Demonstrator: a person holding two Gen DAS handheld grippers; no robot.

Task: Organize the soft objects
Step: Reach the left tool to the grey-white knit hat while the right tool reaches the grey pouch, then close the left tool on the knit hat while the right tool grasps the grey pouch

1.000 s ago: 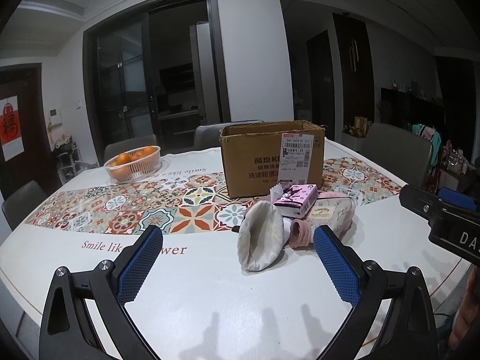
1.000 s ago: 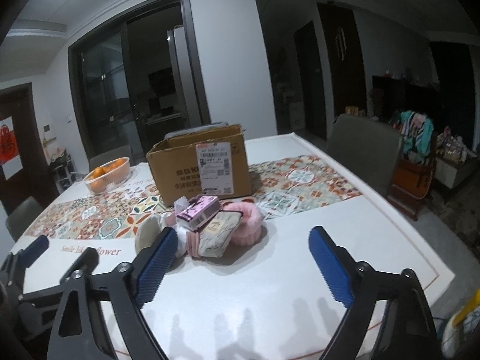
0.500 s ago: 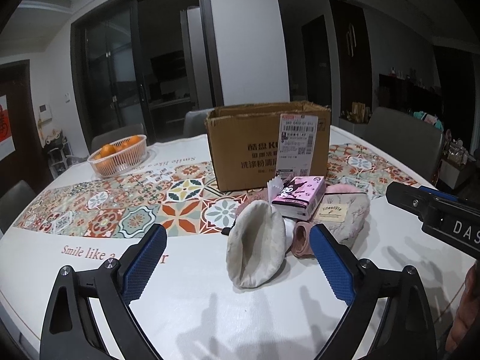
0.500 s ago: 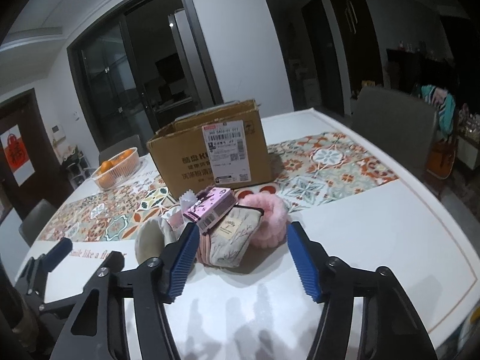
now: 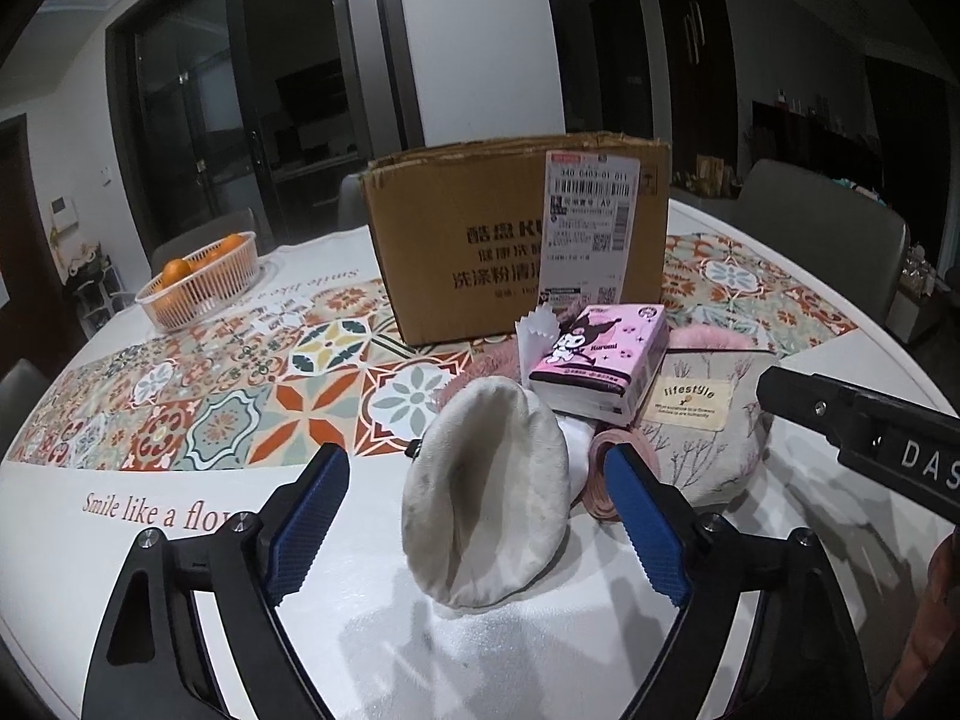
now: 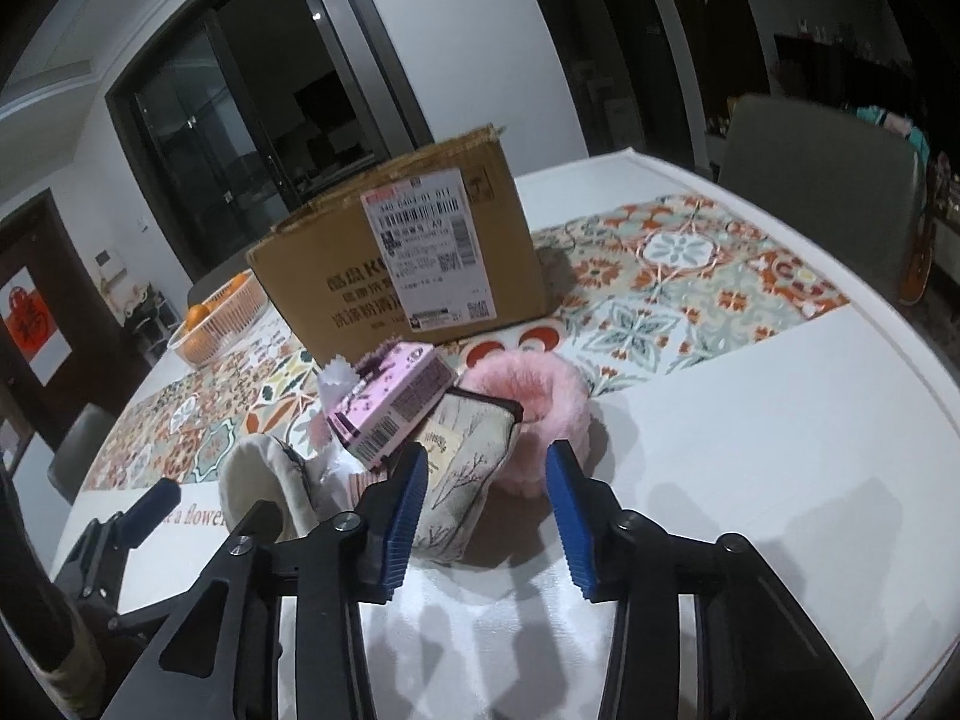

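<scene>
On our table (image 5: 180, 540) sit one cardboard box (image 5: 480, 240), contents hidden, and one basket (image 5: 198, 294) of oranges; our left gripper (image 5: 477, 516) and right gripper (image 6: 486, 501) are both released, grasping nothing.

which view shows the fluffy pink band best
Right wrist view: the fluffy pink band shows as a whole ring beside the printed fabric pouch. In the left wrist view only its pink top edge peeks above that pouch.

A pink tissue pack (image 5: 600, 360) lies atop a floral pouch (image 5: 702, 426), cream slipper (image 5: 486, 498) and fluffy pink band (image 6: 534, 396).
</scene>
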